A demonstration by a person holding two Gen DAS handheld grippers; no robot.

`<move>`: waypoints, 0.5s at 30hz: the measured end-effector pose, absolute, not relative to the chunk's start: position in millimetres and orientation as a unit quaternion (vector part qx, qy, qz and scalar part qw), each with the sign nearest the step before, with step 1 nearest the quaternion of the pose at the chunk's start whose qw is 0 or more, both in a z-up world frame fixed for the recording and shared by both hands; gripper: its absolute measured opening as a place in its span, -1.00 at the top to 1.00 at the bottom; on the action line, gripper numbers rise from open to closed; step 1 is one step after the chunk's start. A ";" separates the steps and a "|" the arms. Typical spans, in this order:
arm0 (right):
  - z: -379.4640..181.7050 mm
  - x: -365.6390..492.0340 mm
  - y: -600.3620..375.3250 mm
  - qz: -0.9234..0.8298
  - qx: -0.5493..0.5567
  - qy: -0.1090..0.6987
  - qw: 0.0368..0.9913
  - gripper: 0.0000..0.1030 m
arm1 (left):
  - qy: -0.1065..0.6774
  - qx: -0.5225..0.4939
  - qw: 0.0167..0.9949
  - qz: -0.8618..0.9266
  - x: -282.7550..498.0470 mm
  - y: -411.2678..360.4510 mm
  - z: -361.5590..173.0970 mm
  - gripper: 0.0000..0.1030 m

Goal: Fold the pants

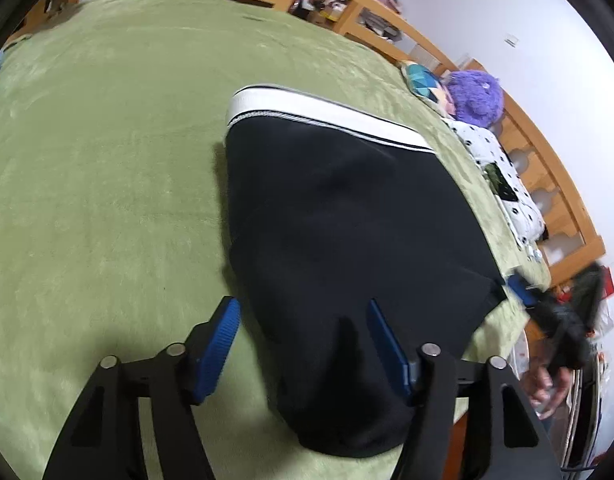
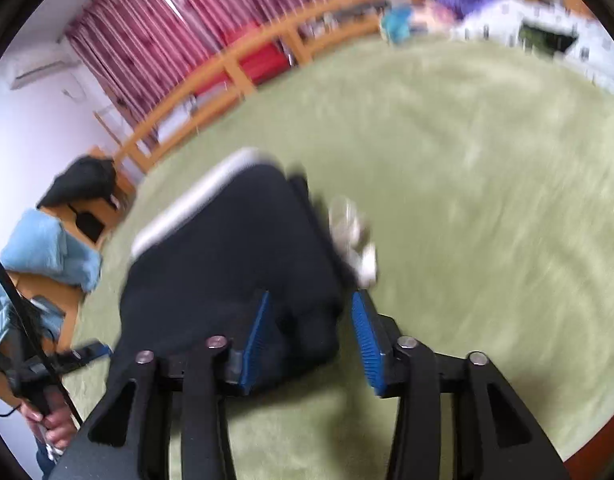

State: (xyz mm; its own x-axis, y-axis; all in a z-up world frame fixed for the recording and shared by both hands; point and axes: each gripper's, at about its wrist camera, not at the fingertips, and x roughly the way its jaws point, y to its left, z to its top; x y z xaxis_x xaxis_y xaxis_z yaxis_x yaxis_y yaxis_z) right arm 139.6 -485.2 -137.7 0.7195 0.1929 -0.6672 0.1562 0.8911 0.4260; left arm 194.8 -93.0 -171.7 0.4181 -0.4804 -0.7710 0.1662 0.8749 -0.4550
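Black pants (image 1: 347, 240) lie folded on the green blanket (image 1: 107, 160), their white waistband (image 1: 319, 114) at the far end. My left gripper (image 1: 303, 304) hovers open over the near end of the pants: its right pad is above the fabric and its left pad is just off the edge. In the blurred right wrist view the pants (image 2: 227, 248) show a white waistband (image 2: 187, 204) and a white drawstring (image 2: 353, 232). My right gripper (image 2: 309, 300) is open, with a bunched corner of black fabric between its pads, not pinched.
A wooden rail (image 1: 387, 20) runs round the bed. A purple plush (image 1: 475, 96), a colourful cushion (image 1: 421, 80) and a dotted white pillow (image 1: 503, 184) with a dark phone on it lie at the far right edge. Blue cloth (image 2: 47, 252) lies beyond the left edge. A person's hand (image 2: 47, 420) shows low on the left.
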 end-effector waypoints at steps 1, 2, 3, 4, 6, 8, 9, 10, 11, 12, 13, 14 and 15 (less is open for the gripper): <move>-128.5 144.2 -485.6 0.014 0.222 0.362 0.905 -0.25 | 0.510 -0.164 0.823 -0.191 201.4 -94.5 -178.5 -0.26; -123.7 152.7 -483.9 0.019 0.211 0.358 0.910 -0.30 | 0.517 -0.172 0.817 -0.188 206.8 -96.0 -185.1 -0.26; -124.2 164.0 -480.6 0.021 0.200 0.365 0.909 -0.30 | 0.524 -0.179 0.811 -0.189 211.8 -99.0 -192.5 -0.27; -128.8 173.0 -478.0 0.022 0.193 0.375 0.906 -0.30 | 0.530 -0.185 0.805 -0.191 216.5 -103.6 -200.0 -0.31; -150.7 195.5 -470.4 0.026 0.171 0.413 0.894 -0.28 | 0.531 -0.183 0.806 -0.187 217.9 -108.9 -208.2 -0.53; -178.1 206.2 -469.3 0.019 0.156 0.450 0.879 -0.22 | 0.540 -0.170 0.802 -0.191 214.7 -113.3 -215.6 -0.59; -190.2 205.1 -472.3 0.025 0.171 0.454 0.874 -0.25 | 0.548 -0.167 0.796 -0.193 212.9 -114.8 -219.2 -0.63; -197.8 201.3 -477.6 0.036 0.197 0.453 0.869 -0.32 | 0.557 -0.168 0.789 -0.199 209.8 -115.6 -224.9 -0.64; -203.0 200.0 -481.7 0.050 0.213 0.463 0.859 -0.32 | 0.557 -0.167 0.787 -0.204 207.5 -115.5 -226.4 -0.64; -205.0 199.8 -485.3 0.061 0.219 0.471 0.852 -0.33 | 0.555 -0.162 0.789 -0.208 206.4 -115.9 -224.5 -0.64; -204.5 200.0 -488.2 0.064 0.221 0.473 0.850 -0.33 | 0.555 -0.156 0.789 -0.213 208.2 -116.6 -220.9 -0.63; -201.7 201.2 -491.0 0.067 0.222 0.474 0.849 -0.34 | 0.553 -0.155 0.789 -0.217 211.8 -116.7 -217.2 -0.61; -198.6 202.7 -493.0 0.067 0.222 0.472 0.851 -0.34 | 0.547 -0.157 0.793 -0.217 217.4 -114.9 -213.7 -0.60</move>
